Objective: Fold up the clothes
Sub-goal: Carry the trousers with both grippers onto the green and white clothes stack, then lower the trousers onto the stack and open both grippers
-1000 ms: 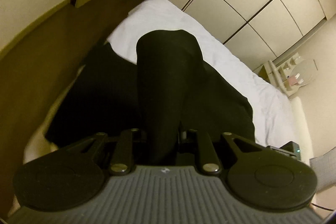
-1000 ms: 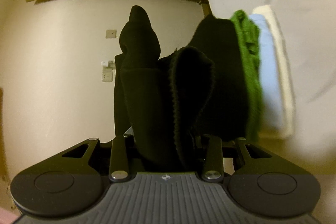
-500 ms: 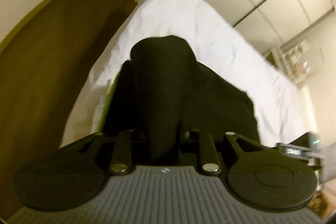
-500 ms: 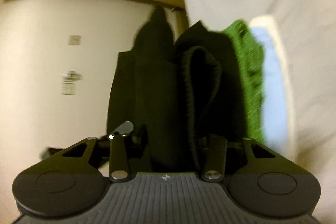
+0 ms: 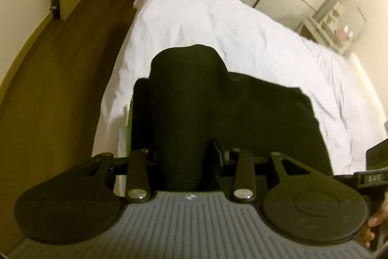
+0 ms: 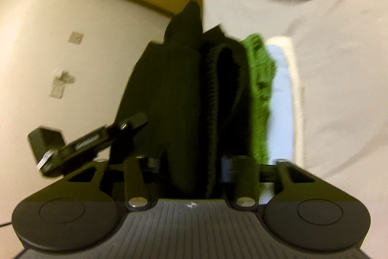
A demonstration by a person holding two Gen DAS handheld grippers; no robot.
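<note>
While the white bed (image 5: pixel 242 23) fills most of what I see from my left wrist, running away to the far right with dark wooden floor (image 5: pixel 60 79) along its left side, the black garment (image 5: pixel 242 113) lies on its near end, spread flat to the right and humped up in the middle. From my right wrist the same bed (image 6: pixel 303 4) stands as a pale wall on the right, and the black garment (image 6: pixel 184 94) rests on a folded stack: a green knit piece (image 6: pixel 259 89) just under it, then a light blue layer (image 6: pixel 282 94), then a cream one (image 6: pixel 297 89) touching the bed. A sliver of that green shows at the garment's left edge in the left view too.

My left claw (image 5: pixel 189 157) has just been opening; a thick fold of the black cloth runs up between its jaws, and a gap shows at the right jaw, so the pads no longer pinch it. My right claw (image 6: pixel 191 162) has likewise just been opening, its jaws standing apart with a ribbed fold of the garment loose between them. My left claw's tip also shows at the left of the right view, blurred, beside the cloth.
</note>
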